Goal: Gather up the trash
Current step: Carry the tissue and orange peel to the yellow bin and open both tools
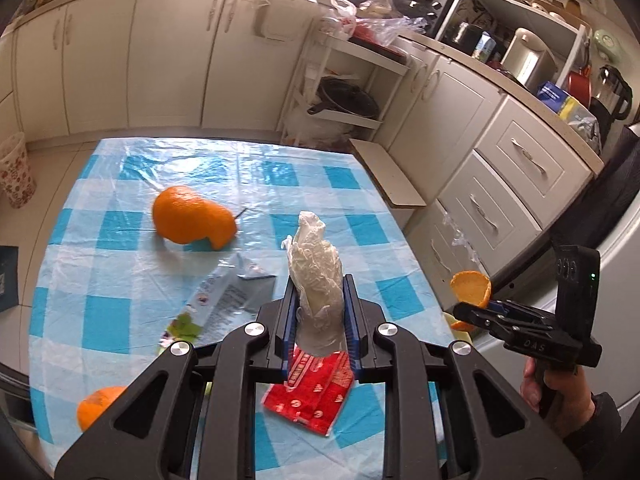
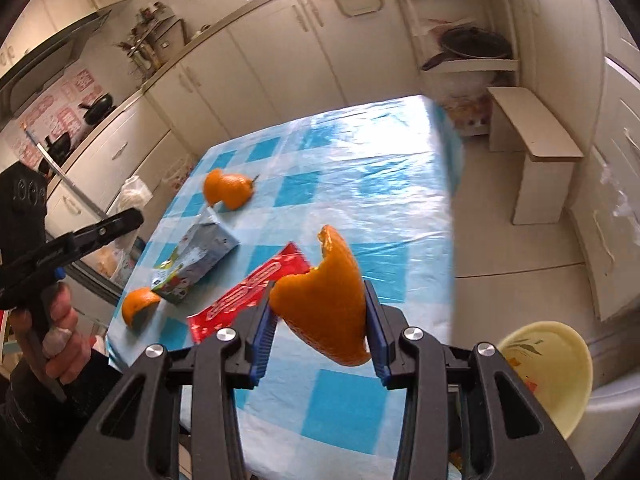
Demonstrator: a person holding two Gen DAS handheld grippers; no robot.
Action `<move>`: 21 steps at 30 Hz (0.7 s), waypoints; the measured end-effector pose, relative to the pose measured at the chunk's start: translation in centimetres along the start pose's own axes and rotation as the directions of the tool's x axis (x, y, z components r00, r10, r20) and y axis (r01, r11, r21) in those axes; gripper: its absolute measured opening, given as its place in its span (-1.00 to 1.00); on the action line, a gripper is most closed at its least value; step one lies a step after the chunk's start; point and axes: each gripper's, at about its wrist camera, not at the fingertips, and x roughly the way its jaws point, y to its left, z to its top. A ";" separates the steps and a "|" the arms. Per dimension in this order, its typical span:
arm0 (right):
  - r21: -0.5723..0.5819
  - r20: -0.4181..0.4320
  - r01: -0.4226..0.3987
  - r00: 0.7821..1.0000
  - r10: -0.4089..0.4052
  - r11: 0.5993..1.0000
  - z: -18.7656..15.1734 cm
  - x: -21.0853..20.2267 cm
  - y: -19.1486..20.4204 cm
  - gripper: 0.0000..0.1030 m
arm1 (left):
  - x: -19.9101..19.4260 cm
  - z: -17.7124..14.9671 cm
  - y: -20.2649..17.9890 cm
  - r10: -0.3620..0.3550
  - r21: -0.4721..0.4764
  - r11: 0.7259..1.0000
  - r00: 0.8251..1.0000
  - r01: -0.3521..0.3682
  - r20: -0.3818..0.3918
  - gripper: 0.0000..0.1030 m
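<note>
Seen across the checked counter, left to right in the left wrist view:

- Lay at the near left edge: a small peel, well apart from either tool.
- Sat farther back and left: a large peel, dome up, clear of the left tool.
- Lay between that peel and the left tool: a flattened carton, just beside the tool's left finger, not touching so far as could be told.
- Stood upright between the left tool's blue pads: a crumpled white glove, pinched low down, its upper part rising well past the fingertips.
- Lay flat on the counter under and just beyond the same tool: a red wrapper, not held.
- Hung off the counter's right edge: the right tool, gripped by a hand, clamped on a curved peel piece.

From the right wrist view:

- Showed at far left: the left tool, side-on, jaws hidden, in a hand.
- Pinched between the right tool's pads: the peel piece, tilted, reaching above the fingertips, right tool raised over the counter's near right part.
- Sat low right, beside the tool and off the counter: a yellow bowl.
</note>
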 end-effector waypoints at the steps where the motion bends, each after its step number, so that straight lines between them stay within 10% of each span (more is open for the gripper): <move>1: 0.026 -0.001 0.033 0.999 -0.033 0.999 -0.2 -0.1 -1.1 -0.21 | 0.3 -0.1 -1.0 -0.011 0.016 1.000 1.000 0.011 -0.004 -0.64; 12: 0.348 -0.189 0.298 0.951 -0.245 0.889 -4.2 0.5 -13.4 0.08 | 7.0 -5.0 -15.2 -0.165 0.111 0.976 0.971 0.185 -0.171 -0.64; 17: 0.441 0.012 0.203 0.973 -0.232 0.874 -3.0 -4.5 -13.6 0.26 | 10.0 -7.9 -20.1 -0.190 0.125 0.966 0.950 0.226 -0.247 -0.64; 21: 0.443 0.232 0.114 0.943 -0.237 0.889 -1.5 -9.7 -12.2 0.43 | 12.1 -9.1 -22.5 -0.195 0.115 0.965 0.937 0.237 -0.290 -0.64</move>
